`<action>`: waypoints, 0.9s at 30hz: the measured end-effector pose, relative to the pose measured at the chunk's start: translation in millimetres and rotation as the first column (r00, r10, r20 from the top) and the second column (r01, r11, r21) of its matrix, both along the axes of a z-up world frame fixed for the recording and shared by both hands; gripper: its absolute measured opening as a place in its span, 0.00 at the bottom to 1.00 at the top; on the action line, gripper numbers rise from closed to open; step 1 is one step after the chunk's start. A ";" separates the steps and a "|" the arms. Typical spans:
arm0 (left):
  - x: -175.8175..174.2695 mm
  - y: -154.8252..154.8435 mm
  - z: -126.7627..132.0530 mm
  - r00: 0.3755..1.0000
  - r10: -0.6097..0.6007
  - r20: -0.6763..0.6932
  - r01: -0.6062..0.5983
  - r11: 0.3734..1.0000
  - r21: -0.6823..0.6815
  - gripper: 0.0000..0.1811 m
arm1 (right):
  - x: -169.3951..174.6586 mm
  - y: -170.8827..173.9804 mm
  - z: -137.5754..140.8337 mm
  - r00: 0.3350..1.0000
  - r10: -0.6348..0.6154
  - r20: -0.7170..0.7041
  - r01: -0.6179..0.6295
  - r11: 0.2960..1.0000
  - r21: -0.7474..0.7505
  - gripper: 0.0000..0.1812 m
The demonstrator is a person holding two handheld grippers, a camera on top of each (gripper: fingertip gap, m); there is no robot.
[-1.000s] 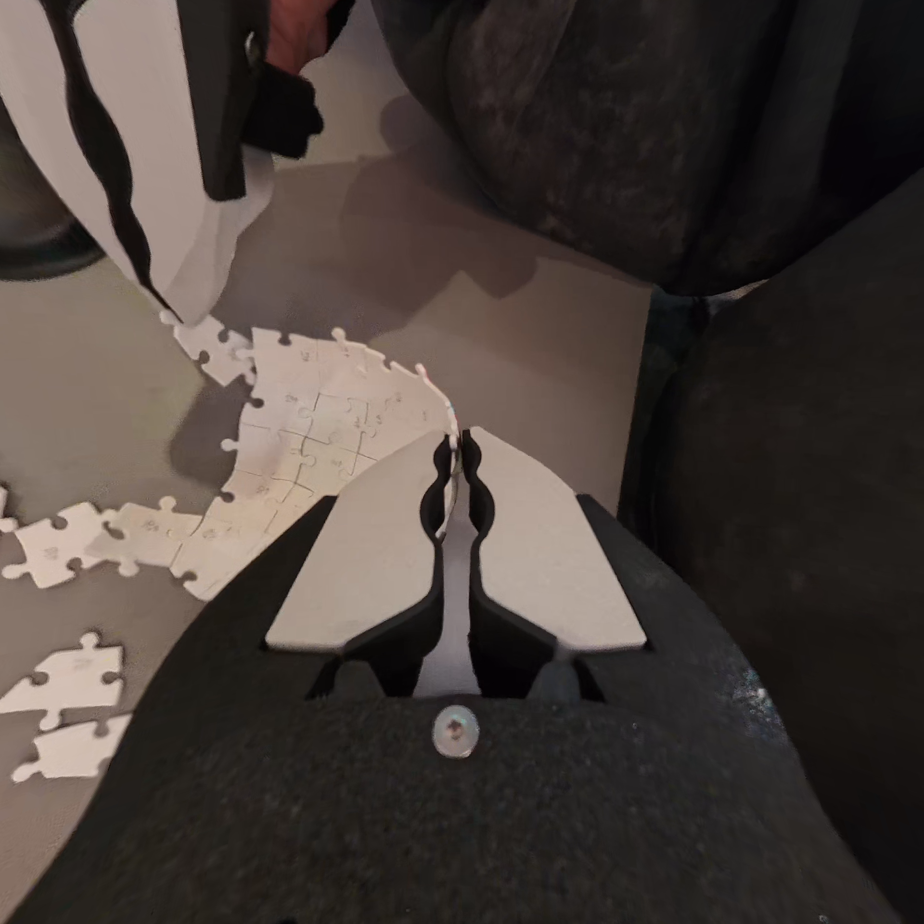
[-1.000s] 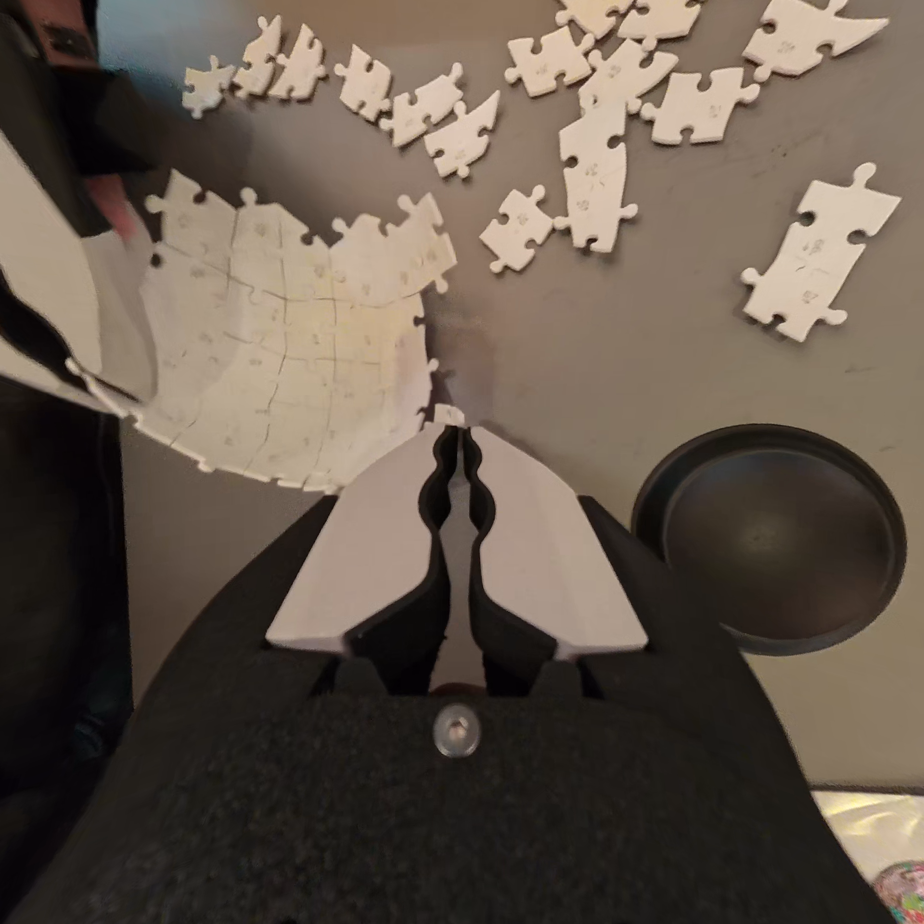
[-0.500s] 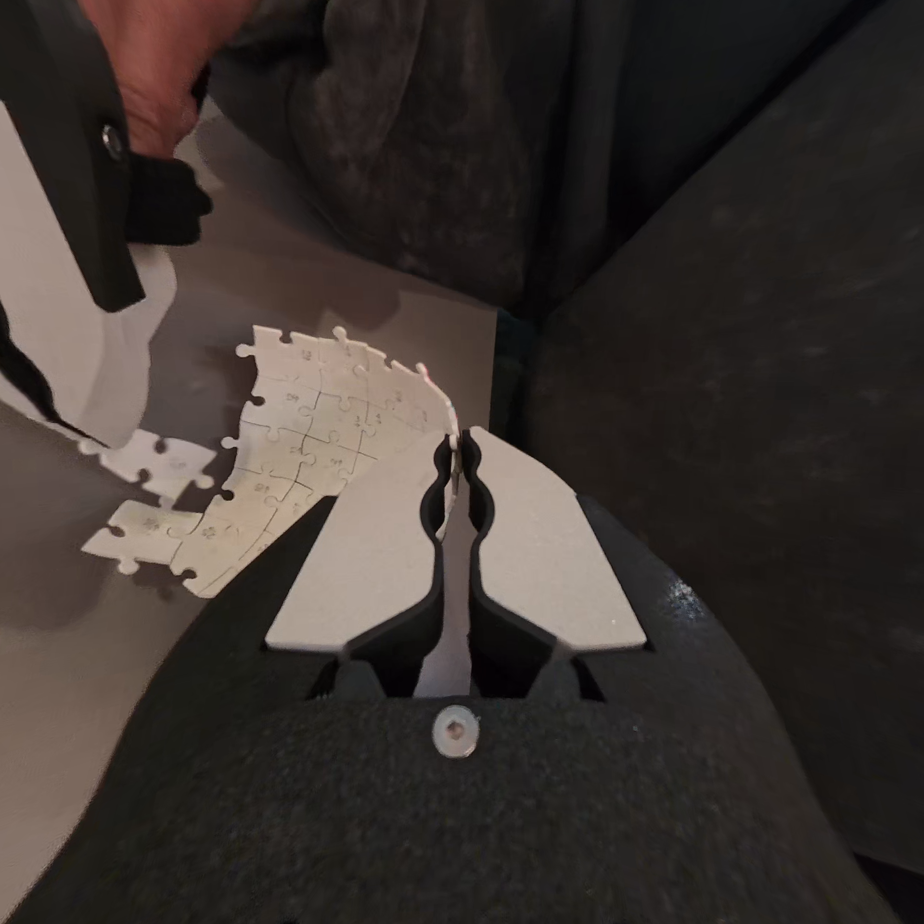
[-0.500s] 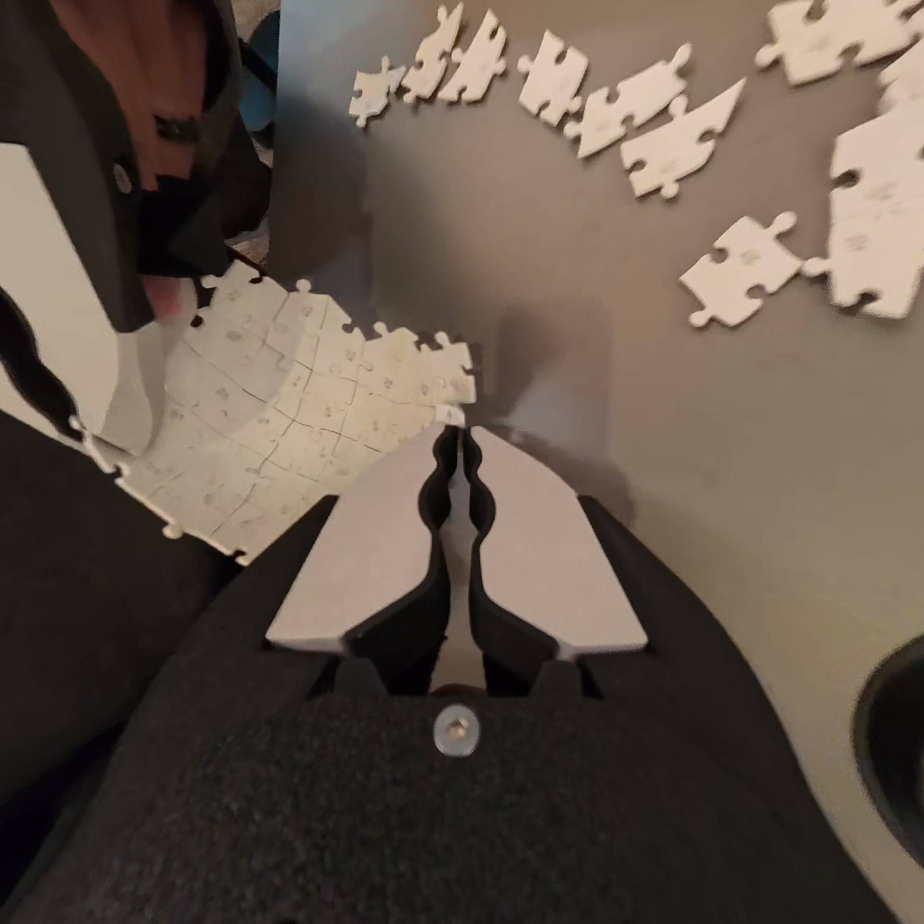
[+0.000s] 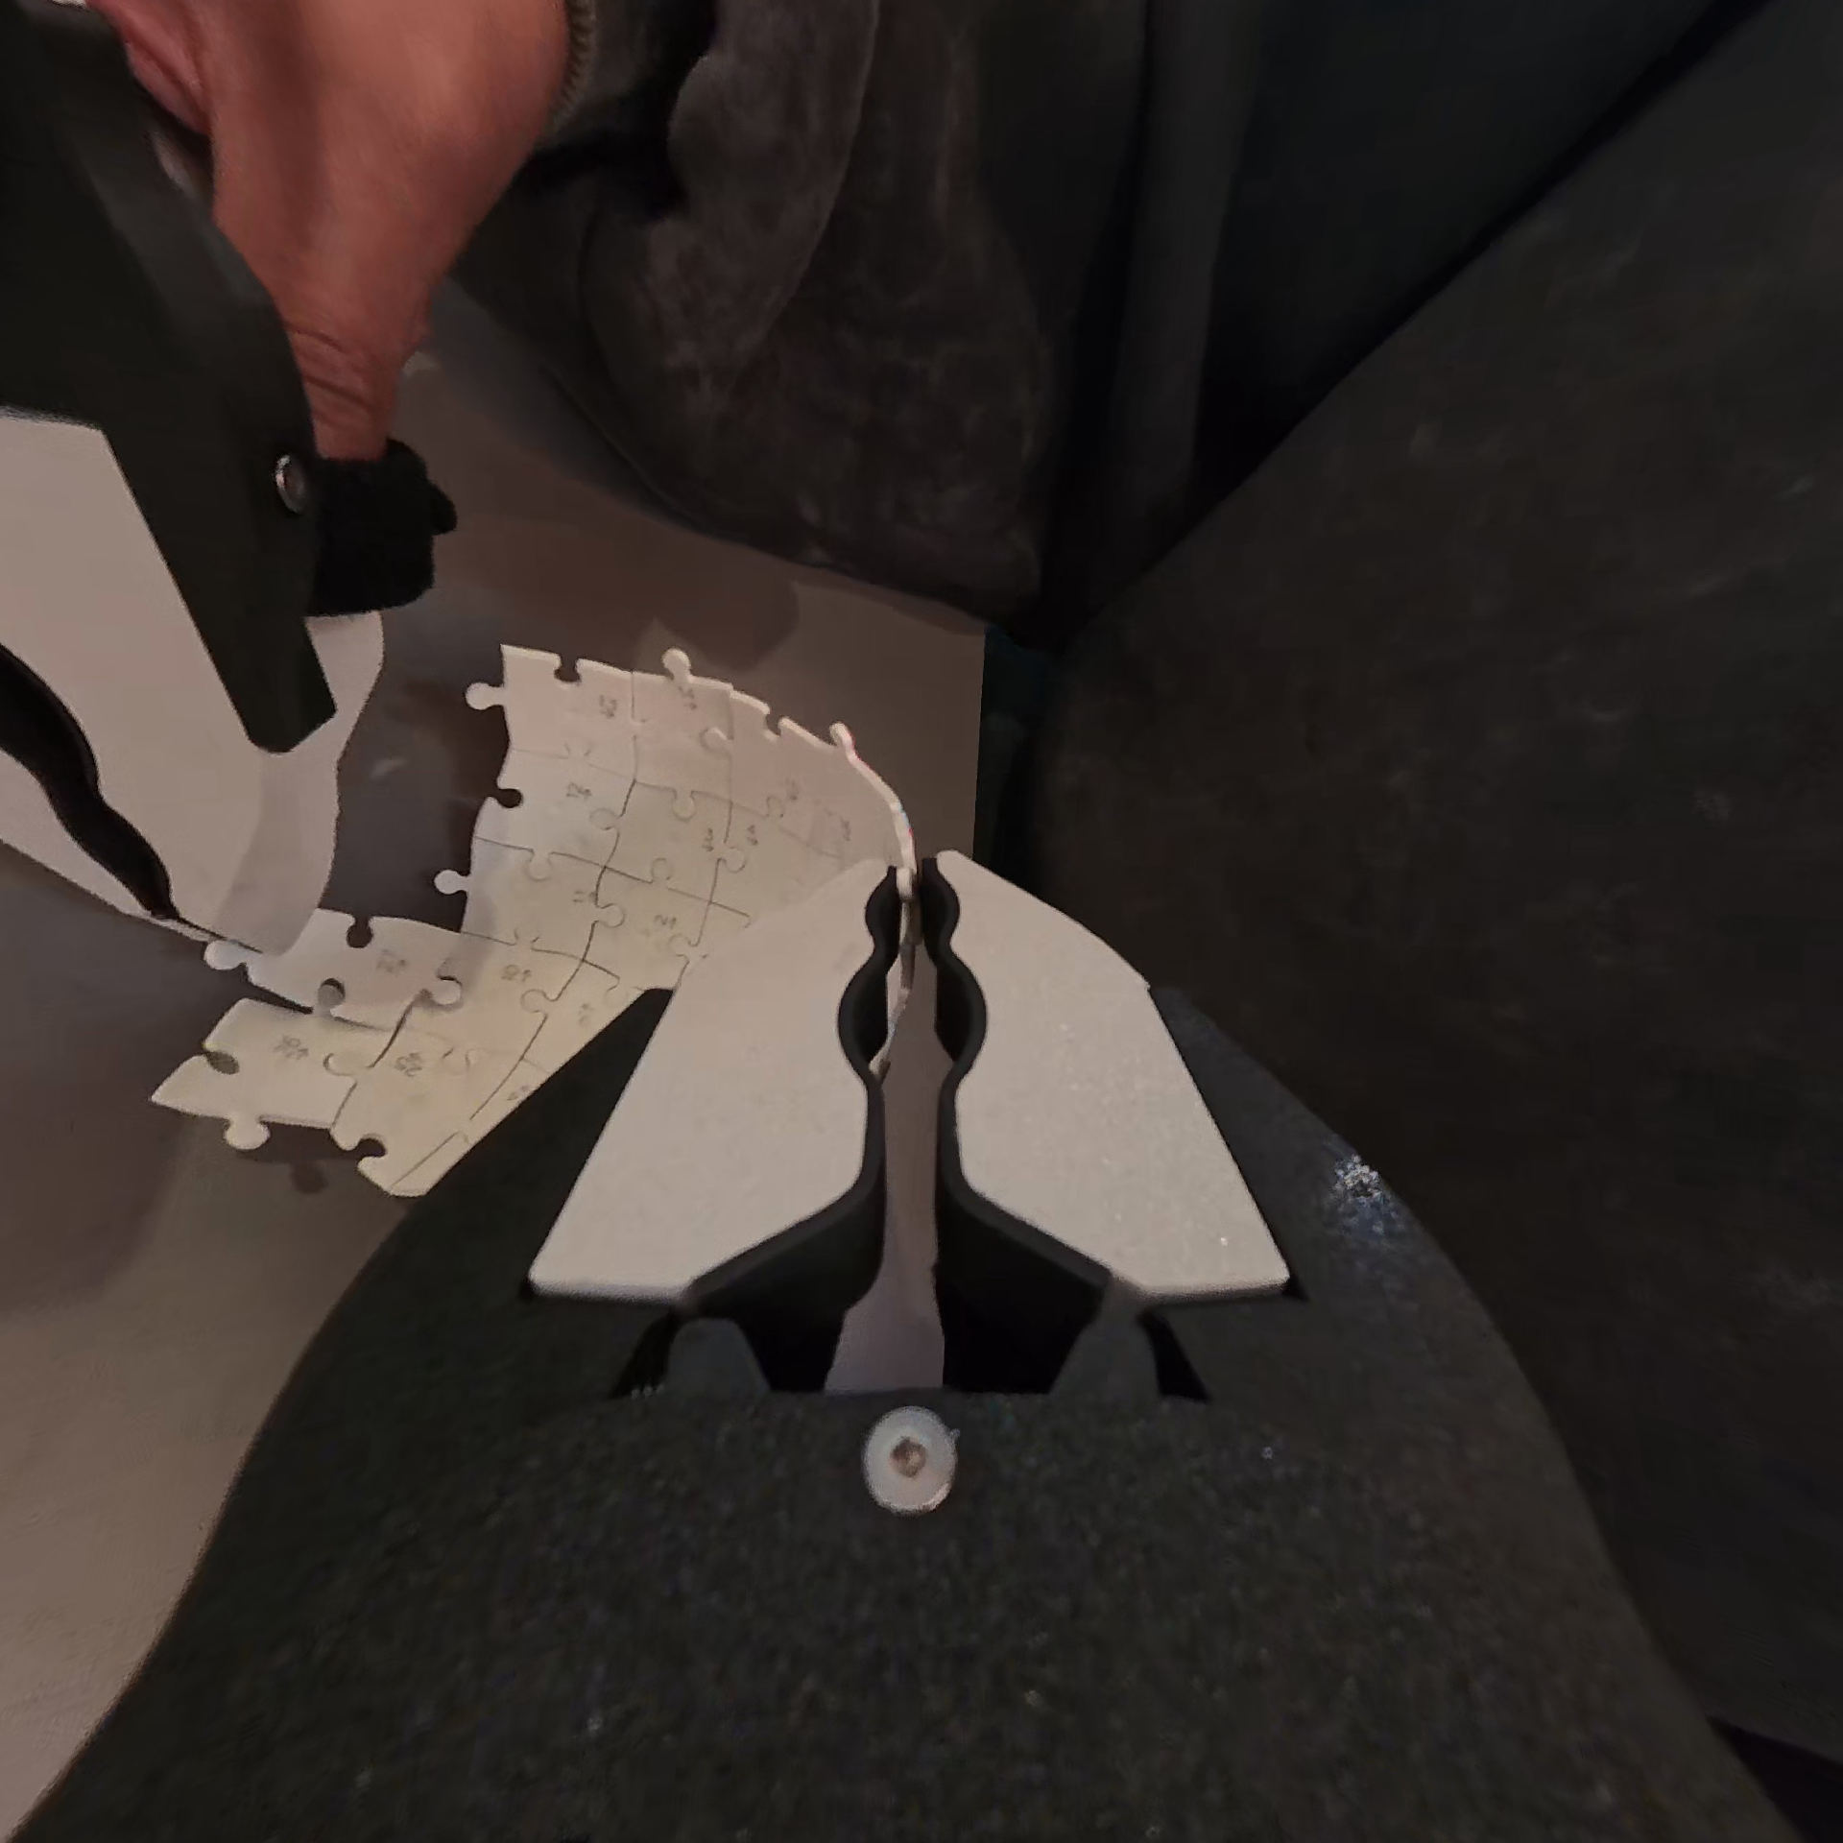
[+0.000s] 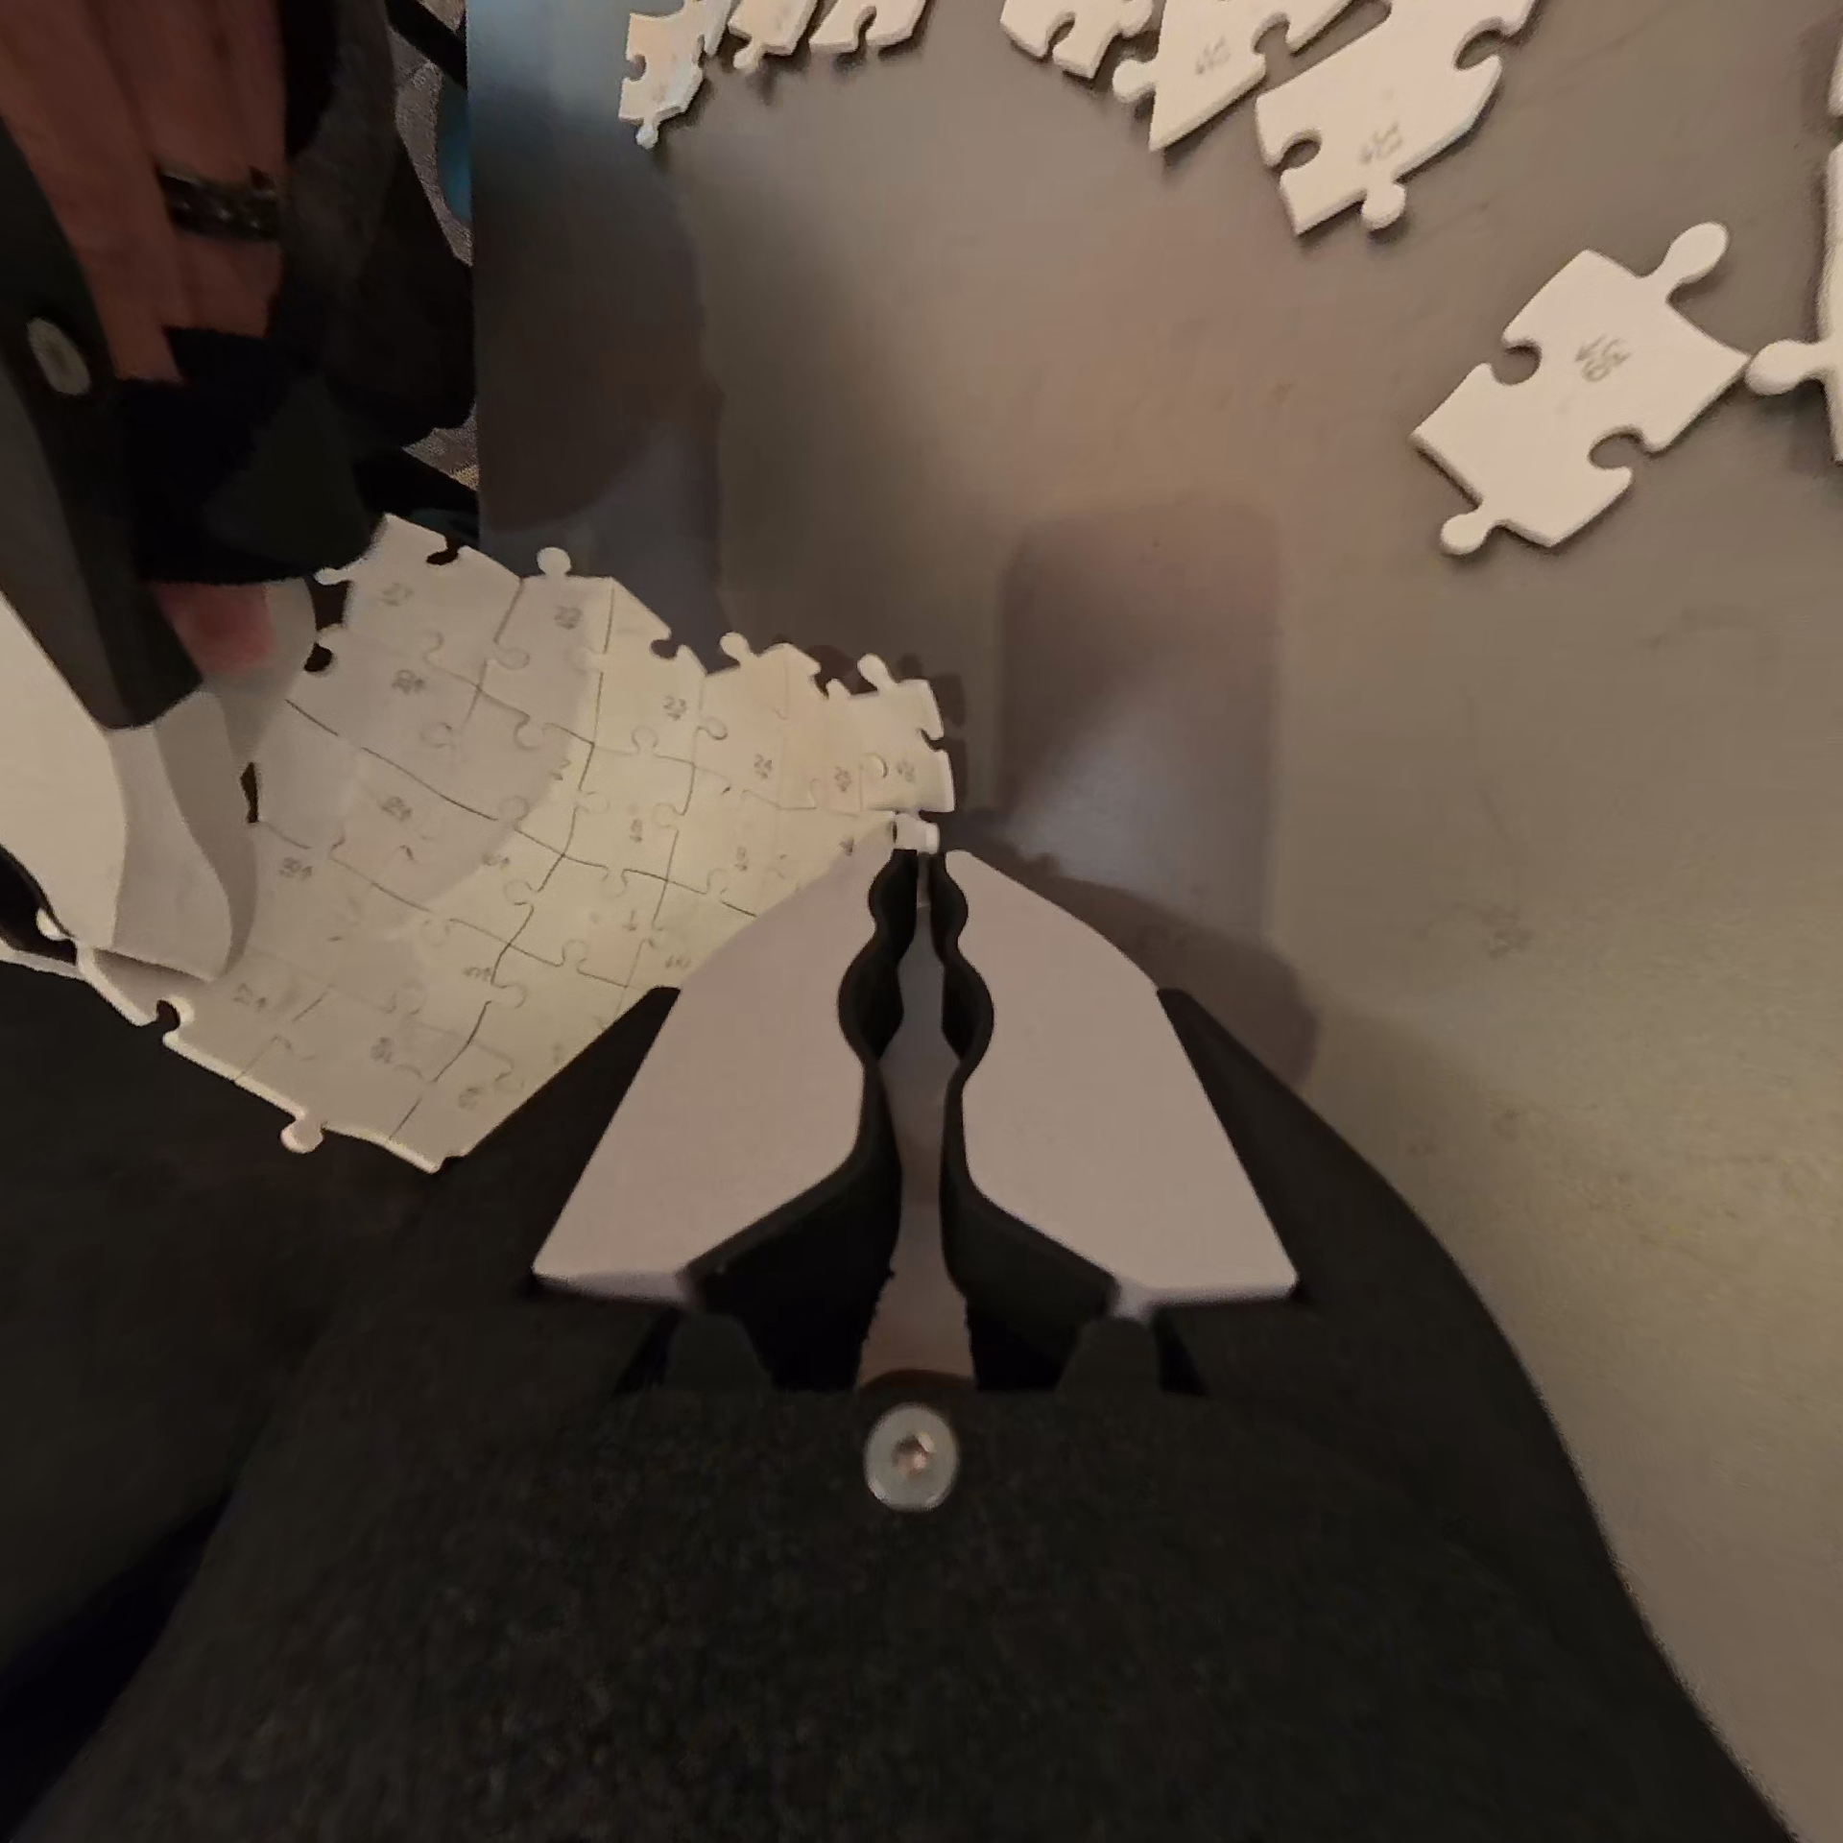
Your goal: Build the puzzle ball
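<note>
Left tongs (image 5: 908, 878): you're pinching the rim of the curved puzzle shell (image 5: 638, 848).
Right tongs (image 6: 922, 858): you're pinching a small piece (image 6: 916, 830) against the shell's opposite rim.
Shell: held up off the desk (image 6: 1097, 399), over its edge nearest you.
Loose pieces (image 6: 1576, 389): scattered twd far edge.

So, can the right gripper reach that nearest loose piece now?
Probably not yet: the right gripper is shut on the puzzle shell edge, though the table toward the loose piece lies clear.
</note>
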State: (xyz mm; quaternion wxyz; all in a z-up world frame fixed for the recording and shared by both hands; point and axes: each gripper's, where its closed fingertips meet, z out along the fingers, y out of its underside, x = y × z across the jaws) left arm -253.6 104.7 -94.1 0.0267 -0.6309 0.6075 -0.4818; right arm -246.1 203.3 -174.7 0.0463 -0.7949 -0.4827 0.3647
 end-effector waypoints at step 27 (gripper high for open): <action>5.7 6.1 5.2 0.999 0.002 -0.032 -0.007 0.986 -0.167 0.02 | 4.9 3.0 -9.5 0.998 0.005 -0.058 0.002 0.993 0.122 0.03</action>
